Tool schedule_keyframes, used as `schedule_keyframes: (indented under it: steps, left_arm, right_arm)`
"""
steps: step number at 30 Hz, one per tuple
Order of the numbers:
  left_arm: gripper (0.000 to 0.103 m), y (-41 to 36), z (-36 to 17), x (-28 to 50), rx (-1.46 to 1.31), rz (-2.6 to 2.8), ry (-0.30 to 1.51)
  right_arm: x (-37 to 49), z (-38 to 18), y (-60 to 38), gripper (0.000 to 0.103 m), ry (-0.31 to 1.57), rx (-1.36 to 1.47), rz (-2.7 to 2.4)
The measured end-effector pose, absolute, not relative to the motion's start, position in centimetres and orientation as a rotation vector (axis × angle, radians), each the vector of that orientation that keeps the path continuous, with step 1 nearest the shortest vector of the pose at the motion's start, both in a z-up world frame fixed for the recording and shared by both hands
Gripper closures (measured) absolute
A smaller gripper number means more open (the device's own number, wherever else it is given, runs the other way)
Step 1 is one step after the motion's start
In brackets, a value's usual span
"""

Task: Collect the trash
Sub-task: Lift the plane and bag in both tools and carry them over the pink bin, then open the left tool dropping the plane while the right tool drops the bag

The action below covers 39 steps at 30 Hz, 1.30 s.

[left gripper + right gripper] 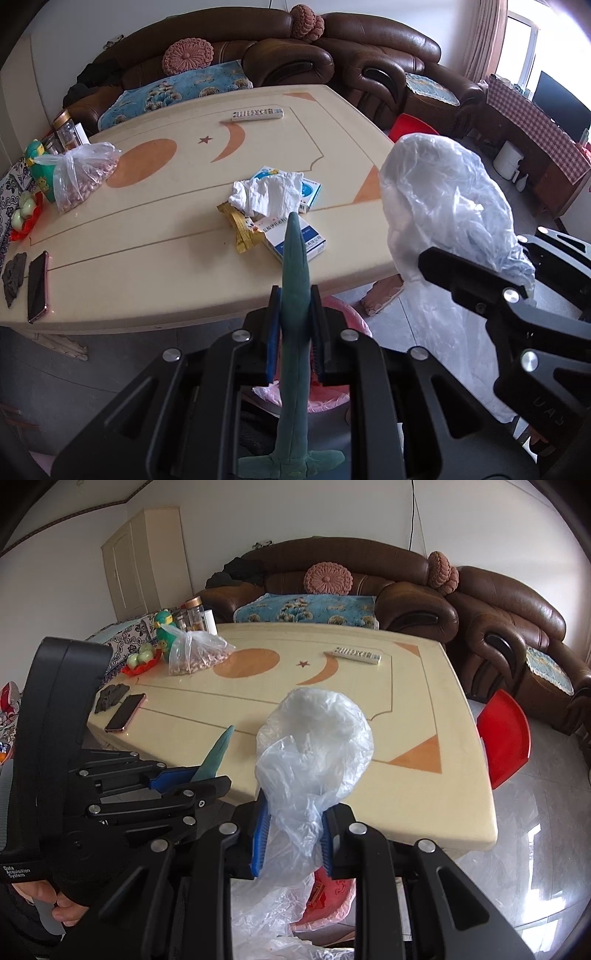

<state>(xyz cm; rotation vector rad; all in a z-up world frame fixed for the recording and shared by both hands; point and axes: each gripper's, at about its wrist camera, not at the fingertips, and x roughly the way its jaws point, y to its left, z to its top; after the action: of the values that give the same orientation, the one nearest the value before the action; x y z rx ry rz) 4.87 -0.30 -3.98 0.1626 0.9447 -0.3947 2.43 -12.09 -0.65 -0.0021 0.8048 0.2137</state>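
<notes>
My left gripper (294, 332) is shut on a long green peel-like strip (294, 280) that points up toward the table; it also shows in the right wrist view (218, 755). My right gripper (293, 834) is shut on a crumpled clear plastic bag (314, 746), held beside the table's near edge; it shows in the left wrist view (443, 206) too. On the cream table (184, 229) lie a crumpled white tissue (269, 194), a gold wrapper (240, 229) and blue-and-white medicine boxes (299, 243). A bin with a pink liner (332, 397) sits below my left gripper.
A bag of nuts (81, 173), a phone (37, 286), a dark lump (14, 277), a remote (256, 113), jars and a fruit dish stand on the table. A brown sofa (258, 55) is behind it, a red stool (506, 734) to the right.
</notes>
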Motion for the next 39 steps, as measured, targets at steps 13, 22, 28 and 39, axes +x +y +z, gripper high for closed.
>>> schedule_keyframes:
  steps: [13,22,28,39]
  left_arm:
    - [0.087,-0.1,-9.6,5.9,0.103,-0.410,0.961]
    - [0.091,0.3,-15.1,6.5,0.042,-0.391,1.024]
    - [0.091,0.1,-20.5,7.0,0.059,-0.397,1.111]
    - [0.091,1.4,-28.2,10.0,0.039,-0.290,1.279]
  right_arm:
    - [3.7,-7.5,-11.5,0.080,0.898,0.013,0.227]
    - [3.5,-13.2,-11.5,0.080,0.967,0.005,0.216]
    - [4.8,-19.8,-11.3,0.080,1.073,0.013,0.228]
    - [9.8,-32.8,-10.1,0.077,1.218,0.004,0.247]
